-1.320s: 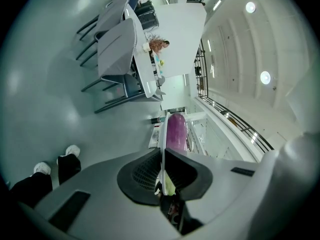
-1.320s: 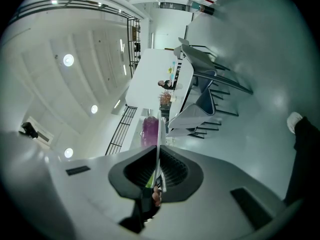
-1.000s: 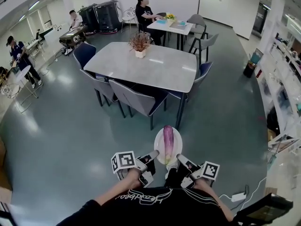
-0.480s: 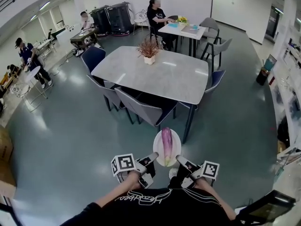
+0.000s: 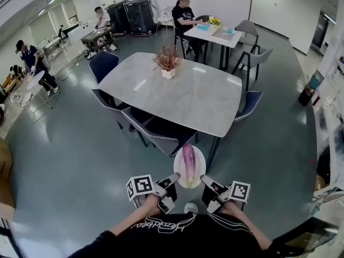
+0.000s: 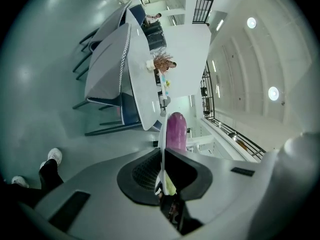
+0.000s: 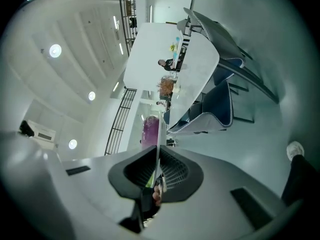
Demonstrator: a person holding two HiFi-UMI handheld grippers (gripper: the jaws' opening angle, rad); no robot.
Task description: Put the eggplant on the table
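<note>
Eggplant [image 5: 188,164] lies lengthwise on a white plate [image 5: 179,166]. The plate is held in the air over the floor and is not yet on the bench [image 5: 183,93]. Left tongs [image 5: 174,179] are clamped on the plate's left rim and right tongs [image 5: 204,180] on its right rim. Each gripper view shows the thin rim pinched between the jaws, with the purple eggplant [image 6: 175,131] [image 7: 150,130] beyond. Change over the last second: the bench fills more of the head view, and its near edge now sits just beyond the plate. Judgement: the approach is nearly done and the set-down remains. A blue-grey chair [image 5: 161,135] tucked under the near edge stands between plate and benchtop. A second chair [image 5: 248,102] stands at the right corner. A potted plant [image 5: 167,63] stands on the far side, well apart from the likely landing spot.
</note>
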